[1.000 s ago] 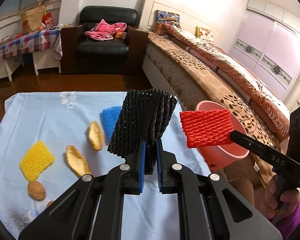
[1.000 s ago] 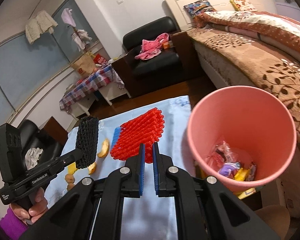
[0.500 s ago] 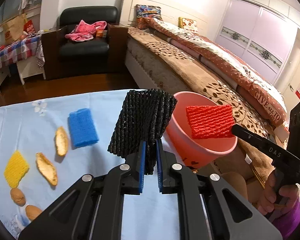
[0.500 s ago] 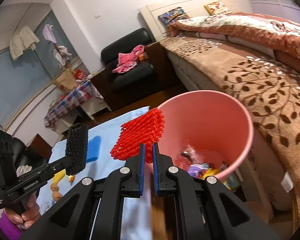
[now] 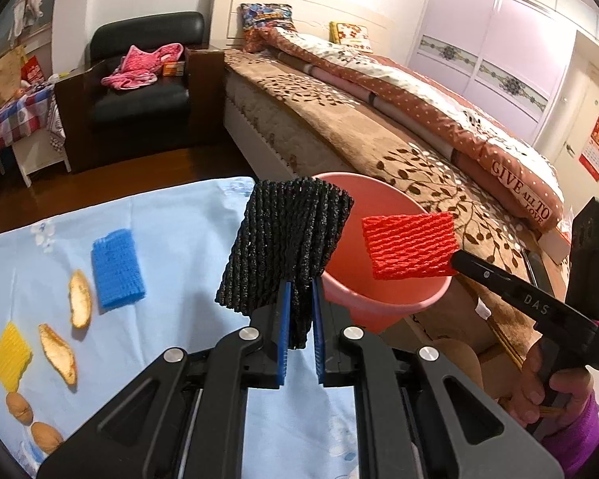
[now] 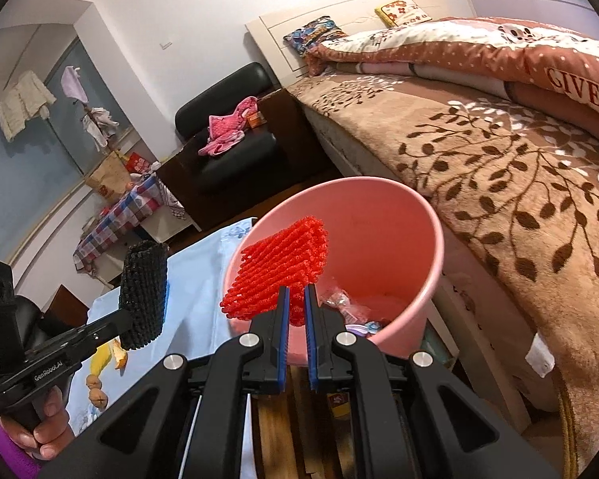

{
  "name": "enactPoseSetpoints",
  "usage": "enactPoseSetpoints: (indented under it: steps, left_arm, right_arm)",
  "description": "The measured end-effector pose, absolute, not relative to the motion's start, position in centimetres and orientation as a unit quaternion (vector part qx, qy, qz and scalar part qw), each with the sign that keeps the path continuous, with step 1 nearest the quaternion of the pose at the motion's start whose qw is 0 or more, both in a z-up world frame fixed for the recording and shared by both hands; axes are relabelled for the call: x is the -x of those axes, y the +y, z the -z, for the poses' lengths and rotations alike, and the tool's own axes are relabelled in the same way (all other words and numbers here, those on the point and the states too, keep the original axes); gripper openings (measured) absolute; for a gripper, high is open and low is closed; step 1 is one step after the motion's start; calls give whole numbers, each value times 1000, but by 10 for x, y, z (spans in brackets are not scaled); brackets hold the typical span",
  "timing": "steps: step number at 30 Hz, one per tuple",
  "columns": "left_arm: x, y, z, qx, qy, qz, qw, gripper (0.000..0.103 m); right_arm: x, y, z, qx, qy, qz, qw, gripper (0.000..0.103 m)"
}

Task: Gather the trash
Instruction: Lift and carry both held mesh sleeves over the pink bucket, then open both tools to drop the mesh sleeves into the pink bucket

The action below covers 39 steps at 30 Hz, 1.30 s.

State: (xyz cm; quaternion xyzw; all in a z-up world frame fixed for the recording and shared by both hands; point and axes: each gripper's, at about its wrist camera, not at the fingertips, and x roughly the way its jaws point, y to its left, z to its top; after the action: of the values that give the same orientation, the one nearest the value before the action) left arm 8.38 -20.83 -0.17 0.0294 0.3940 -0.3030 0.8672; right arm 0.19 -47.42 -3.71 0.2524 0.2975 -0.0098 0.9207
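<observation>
A red foam-mesh fruit sleeve point(image 6: 281, 269) is being held over the mouth of the round pink plastic waste bin point(image 6: 427, 215) by the right gripper point(image 6: 295, 311), whose blue-padded jaws are closed to a narrow gap on the sleeve's lower edge; seen from the left wrist, the sleeve point(image 5: 409, 245) is hanging above the bin's opening, inside its rim point(image 5: 383, 307). A black foam-mesh sleeve point(image 5: 285, 247) is likewise being pinched at its lower edge by the left gripper point(image 5: 299, 319), jaws nearly closed, and is being kept beside the bin, over the edge of the pale blue tablecloth point(image 5: 171, 239). Both sleeves are judged to be very light, soft and springy, so they are best taken by one edge with a light squeeze, and they may cling to the pads or drift on release rather than dropping straight. Still lying on the cloth are a blue foam-mesh sleeve point(image 5: 118, 273), a yellow foam-mesh piece point(image 5: 12, 353), two curled orange peel strips point(image 5: 80, 299) and two walnuts point(image 5: 20, 407). Wrappers are seemingly lying in the bin's bottom, though they are too small to be identified. The red sleeve's release is judged to be the step in hand.
</observation>
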Motion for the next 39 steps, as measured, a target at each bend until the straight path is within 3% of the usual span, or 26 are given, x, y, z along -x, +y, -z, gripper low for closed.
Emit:
enactPoseSetpoints:
  steps: [39]
  left_arm:
    - [-97,-316,21,-57,408,370,833,10]
  right_arm:
    - [9,-509,63,-271,308,55,910,7]
